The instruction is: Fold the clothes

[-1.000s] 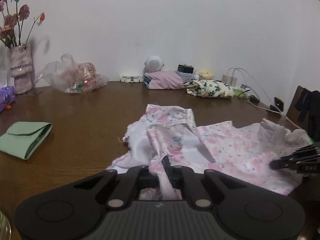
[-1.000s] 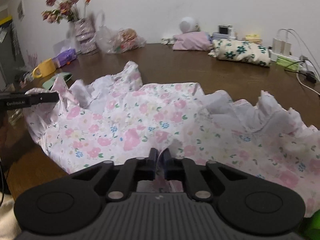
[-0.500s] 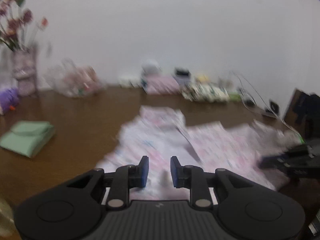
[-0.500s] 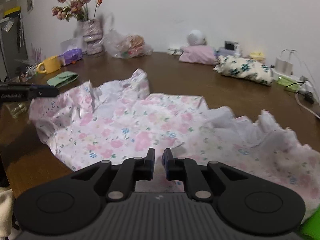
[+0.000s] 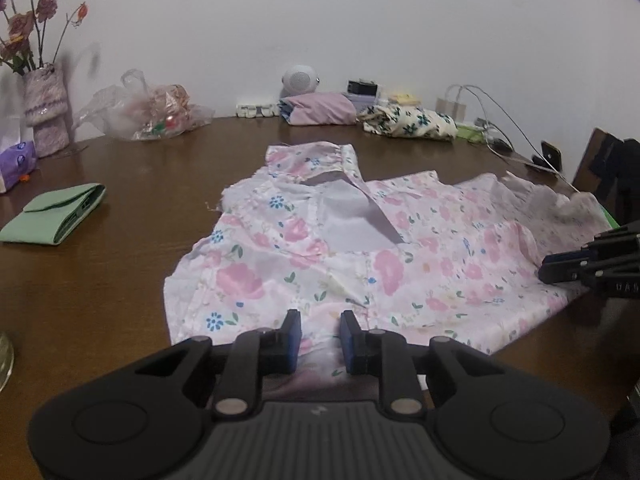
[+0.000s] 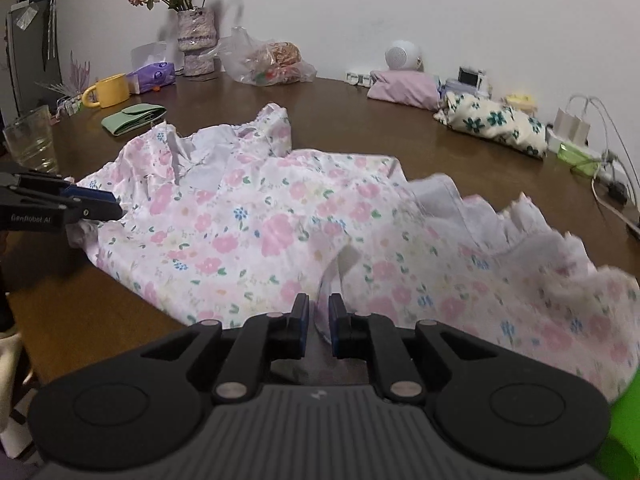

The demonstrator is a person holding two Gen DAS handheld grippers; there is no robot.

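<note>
The brown table [image 5: 120, 288] carries a pink floral garment [image 5: 360, 256] spread flat across its middle, ruffled hem toward the right. At its near edge the left gripper [image 5: 319, 326] hovers with fingers parted, gripping nothing. The right gripper [image 6: 319, 312] is also parted, a fold of fabric loose between its fingers.

I'm in a lived-in home — brown wooden table [image 6: 328, 92] against a white wall, vase of dried roses [image 6: 195, 42] at eleven o'clock, yellow mug [image 6: 110, 90], folded laundry [image 6: 404, 85] at one o'clock.
</note>
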